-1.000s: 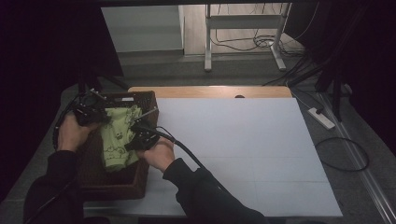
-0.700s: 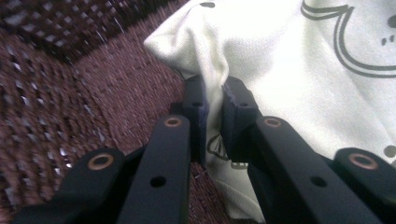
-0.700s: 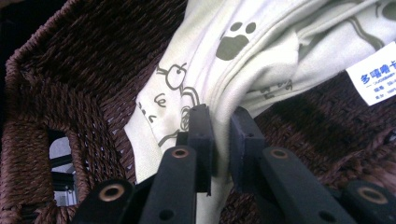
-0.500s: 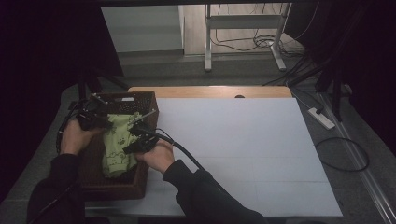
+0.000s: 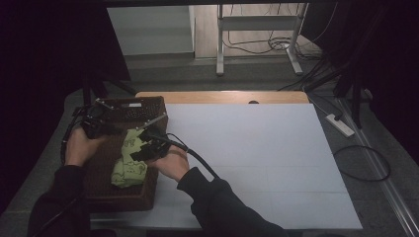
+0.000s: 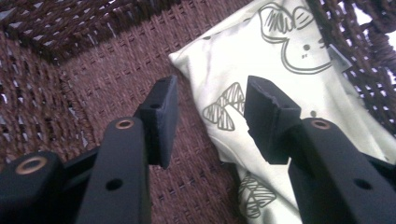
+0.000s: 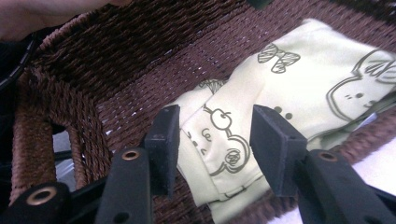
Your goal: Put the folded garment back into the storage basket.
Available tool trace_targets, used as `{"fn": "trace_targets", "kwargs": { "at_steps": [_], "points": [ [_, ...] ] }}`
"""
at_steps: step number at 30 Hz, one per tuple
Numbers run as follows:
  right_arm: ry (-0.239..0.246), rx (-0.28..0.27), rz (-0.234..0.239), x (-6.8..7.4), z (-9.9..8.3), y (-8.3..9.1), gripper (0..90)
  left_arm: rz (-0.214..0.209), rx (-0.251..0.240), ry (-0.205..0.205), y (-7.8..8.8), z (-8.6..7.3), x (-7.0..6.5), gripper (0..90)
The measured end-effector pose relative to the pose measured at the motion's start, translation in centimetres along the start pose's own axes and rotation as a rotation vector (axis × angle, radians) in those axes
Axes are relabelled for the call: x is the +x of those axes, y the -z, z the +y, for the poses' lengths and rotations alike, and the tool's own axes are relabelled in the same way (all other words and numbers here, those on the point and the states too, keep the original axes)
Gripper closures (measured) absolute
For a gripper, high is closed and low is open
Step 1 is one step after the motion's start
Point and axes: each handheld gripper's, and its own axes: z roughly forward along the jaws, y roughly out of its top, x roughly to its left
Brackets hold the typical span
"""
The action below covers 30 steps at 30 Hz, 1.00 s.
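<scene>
Nearest me, my right tongs hover over the dark brown woven wicker basket, which sits at the left end of the white surface. Their jaws have just been opening and stand partly apart, gripping nothing. The pale green folded cloth printed with cartoon animals lies below them on the basket's floor, against its right wall. Farther in, my left tongs hang over the basket's far left part, jaws likewise just opened, partly apart and empty, beside the cloth's edge.
</scene>
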Motion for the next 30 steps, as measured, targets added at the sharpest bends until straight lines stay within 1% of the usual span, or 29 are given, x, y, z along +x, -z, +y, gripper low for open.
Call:
{"fn": "trace_targets", "kwargs": {
  "at_steps": [1,2,3,6,12,13,17,19,20,21,24,26,30],
  "points": [
    [0.006,-0.002,0.001,0.0,0.0,0.1,49.2,-0.004,-0.006,0.003,0.0,0.0,-0.1,49.0],
    [0.012,-0.006,-0.001,-0.1,0.0,0.3,48.1,-0.016,-0.023,0.008,0.0,-0.1,-0.2,47.5],
    [0.019,-0.011,-0.004,-0.1,-0.1,0.5,47.1,-0.016,-0.023,0.008,0.0,-0.1,-0.2,45.7],
    [0.037,-0.019,-0.013,-0.2,-0.1,0.9,43.4,-0.035,-0.041,0.014,0.0,-0.2,-0.4,41.8],
    [0.067,-0.028,-0.036,-0.3,-0.3,1.5,37.8,-0.048,-0.082,0.015,0.1,-0.3,-1.1,35.8],
    [0.081,-0.03,-0.043,-0.4,-0.4,1.8,35.9,-0.053,-0.087,0.016,0.1,-0.3,-1.2,34.0],
    [0.097,-0.026,-0.052,-0.5,-0.5,2.2,33.5,-0.065,-0.105,0.011,0.2,-0.3,-1.8,30.8],
    [0.111,-0.025,-0.062,-0.6,-0.6,2.6,31.2,-0.057,-0.114,0.006,0.3,-0.3,-2.2,26.4],
    [0.111,-0.025,-0.062,-0.6,-0.6,2.6,31.2,-0.05,-0.124,0.006,0.4,-0.3,-2.4,26.4],
    [0.112,-0.025,-0.065,-0.6,-0.7,2.8,30.3,-0.052,-0.136,0.01,0.5,-0.4,-2.5,25.0],
    [0.116,-0.025,-0.073,-0.8,-0.8,3.1,27.5,-0.074,-0.164,0.028,0.7,-0.5,-2.7,22.6],
    [0.125,-0.019,-0.082,-0.9,-1.0,3.5,25.0,-0.08,-0.176,0.028,0.9,-0.6,-2.9,20.4],
    [0.139,-0.006,-0.098,-1.0,-1.2,3.8,22.7,-0.1,-0.194,0.027,1.2,-0.7,-3.4,17.9]
  ]
}}
